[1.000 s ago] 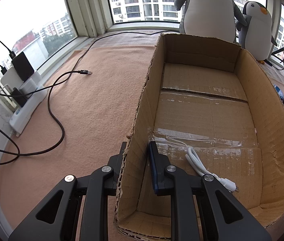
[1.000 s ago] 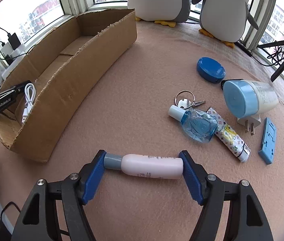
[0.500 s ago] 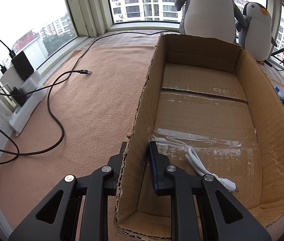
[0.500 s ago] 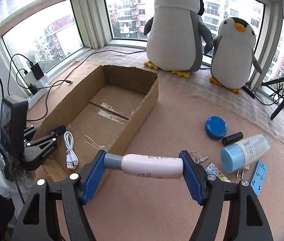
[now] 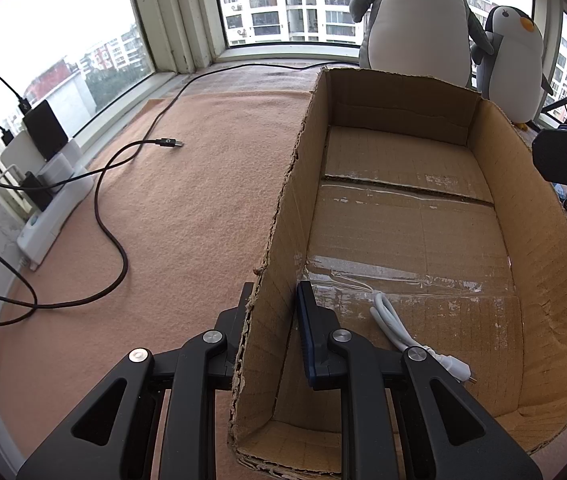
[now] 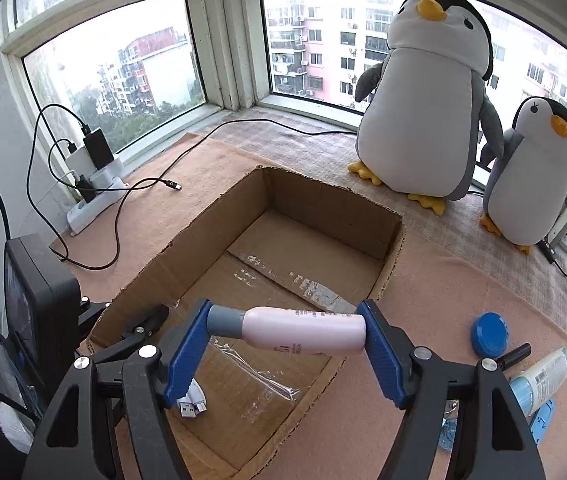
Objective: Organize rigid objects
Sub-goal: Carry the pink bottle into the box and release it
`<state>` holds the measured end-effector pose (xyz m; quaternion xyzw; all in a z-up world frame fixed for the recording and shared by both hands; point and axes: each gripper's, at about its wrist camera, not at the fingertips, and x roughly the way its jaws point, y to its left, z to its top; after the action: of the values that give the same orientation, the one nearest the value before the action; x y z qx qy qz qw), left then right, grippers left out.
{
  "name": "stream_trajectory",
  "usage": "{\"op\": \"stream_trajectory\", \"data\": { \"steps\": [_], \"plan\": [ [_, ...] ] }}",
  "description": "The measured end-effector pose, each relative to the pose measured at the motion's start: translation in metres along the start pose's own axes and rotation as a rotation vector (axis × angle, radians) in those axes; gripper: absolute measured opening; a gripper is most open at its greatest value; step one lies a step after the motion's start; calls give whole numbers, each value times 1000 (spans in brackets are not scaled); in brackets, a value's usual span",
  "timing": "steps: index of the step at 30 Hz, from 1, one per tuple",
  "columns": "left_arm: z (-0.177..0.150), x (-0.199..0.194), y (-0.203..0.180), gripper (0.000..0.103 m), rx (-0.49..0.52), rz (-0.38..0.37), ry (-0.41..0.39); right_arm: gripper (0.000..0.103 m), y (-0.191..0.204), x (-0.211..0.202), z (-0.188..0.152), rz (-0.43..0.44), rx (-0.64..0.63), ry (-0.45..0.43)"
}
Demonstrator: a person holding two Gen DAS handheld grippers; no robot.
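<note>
The pale pink plastic bottle with a grey cap [image 6: 295, 330] is held crosswise in the right tool [image 6: 288, 346], at lower centre, seemingly above the open brown cardboard box [image 6: 387, 236]. It should be lowered onto bare floor beside the white coiled cable [image 6: 192, 400] before release, while the box wall is kept pinched by the left tool [image 5: 273, 320].

We see both views lit by soft, overcast daylight from the windows [image 6: 115, 80], whose panes [image 5: 51, 36] blow out to white glare at the left. Shadows are faint and diffuse, deepest inside the cardboard box [image 6: 267, 264]. Fisheye distortion bends straight lines and darkens the corners; focus stays sharp throughout.
</note>
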<state>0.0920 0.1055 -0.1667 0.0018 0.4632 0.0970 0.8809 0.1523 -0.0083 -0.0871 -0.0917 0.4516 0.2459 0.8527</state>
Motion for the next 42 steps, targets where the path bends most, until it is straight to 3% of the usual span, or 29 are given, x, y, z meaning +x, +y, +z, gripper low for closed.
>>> {"op": "stream_trajectory", "data": {
  "steps": [17,19,21,34,42],
  "plan": [
    [0,0,1,17,-1,-1,-1,70,3,16,3,17,0,17],
    [0,0,0,17,0,-1,-1,81,3,15,4,20,0,16],
    [0,1,1,17,-2,-1,-1,83,4,12,5,10,-1,6],
    [0,1,2,17,-1,-1,-1,83,-1,1,1,1,-3,-8],
    [-1,0,3,17,5,3,0,83,-26,-23,-20,6,49,-20]
  ]
}}
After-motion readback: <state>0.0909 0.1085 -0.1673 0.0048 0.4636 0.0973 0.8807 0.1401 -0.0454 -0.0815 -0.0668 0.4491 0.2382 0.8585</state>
